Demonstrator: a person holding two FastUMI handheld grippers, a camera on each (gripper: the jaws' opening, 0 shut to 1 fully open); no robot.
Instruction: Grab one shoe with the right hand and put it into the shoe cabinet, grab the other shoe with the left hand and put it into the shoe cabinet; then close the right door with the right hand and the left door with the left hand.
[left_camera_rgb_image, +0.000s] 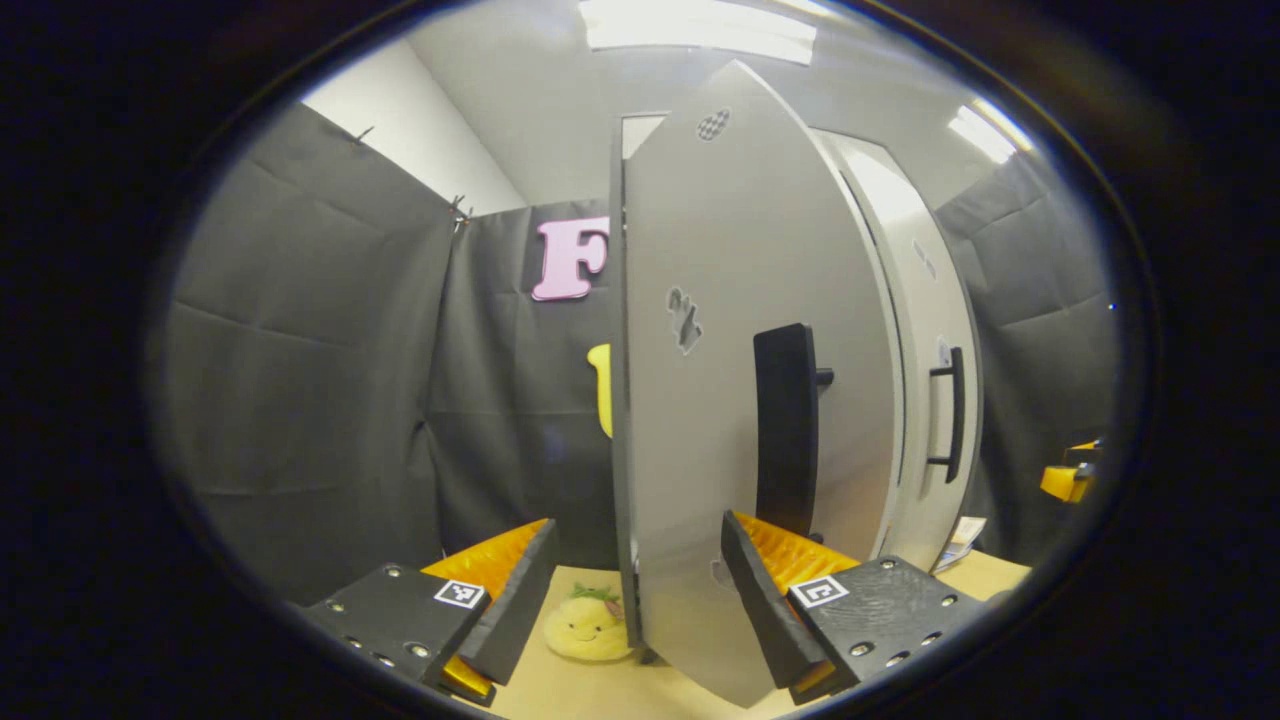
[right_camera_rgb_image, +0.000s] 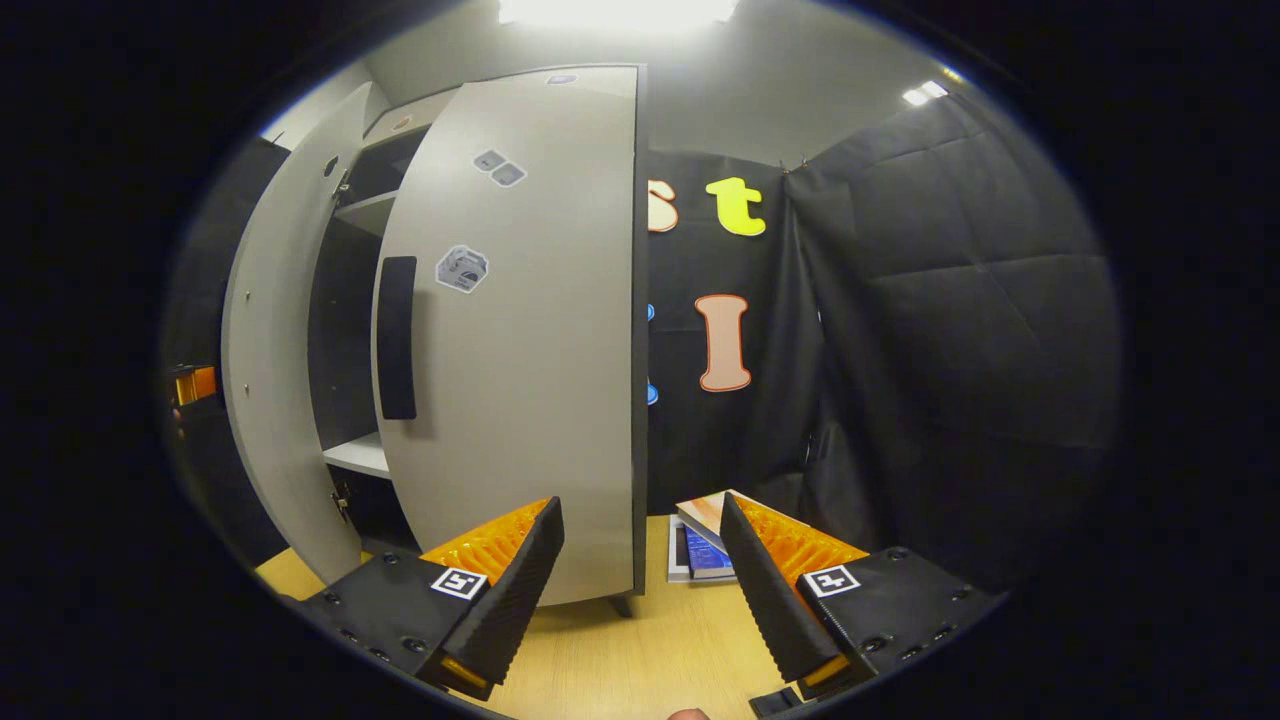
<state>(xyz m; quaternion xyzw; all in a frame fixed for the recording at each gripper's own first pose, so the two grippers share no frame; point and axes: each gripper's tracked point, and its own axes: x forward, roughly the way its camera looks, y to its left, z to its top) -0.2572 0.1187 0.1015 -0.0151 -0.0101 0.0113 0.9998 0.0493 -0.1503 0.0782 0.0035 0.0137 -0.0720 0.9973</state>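
Note:
The grey shoe cabinet's left door (left_camera_rgb_image: 740, 300) stands partly open right in front of my left gripper (left_camera_rgb_image: 637, 525). The gripper is open, and its fingers straddle the door's lower left edge. The door's black handle (left_camera_rgb_image: 785, 430) rises just above the right finger. Beyond it is the right door (left_camera_rgb_image: 935, 330) with its own handle (left_camera_rgb_image: 950, 415). In the right gripper view the right door (right_camera_rgb_image: 520, 350) hangs ajar, with its handle (right_camera_rgb_image: 397, 335) near the free edge. My right gripper (right_camera_rgb_image: 640, 503) is open below it, holding nothing. Dark shelves (right_camera_rgb_image: 355, 455) show through the gap, with the left door (right_camera_rgb_image: 270, 400) beyond.
A yellow plush toy (left_camera_rgb_image: 585, 625) lies on the wooden table (right_camera_rgb_image: 640, 650) by the cabinet's left foot. Magazines (right_camera_rgb_image: 700, 545) lie on the table to the right of the cabinet. The other gripper (left_camera_rgb_image: 1070, 480) shows at the far right, and in the right gripper view (right_camera_rgb_image: 190, 385) at the far left. Black cloth walls stand close behind.

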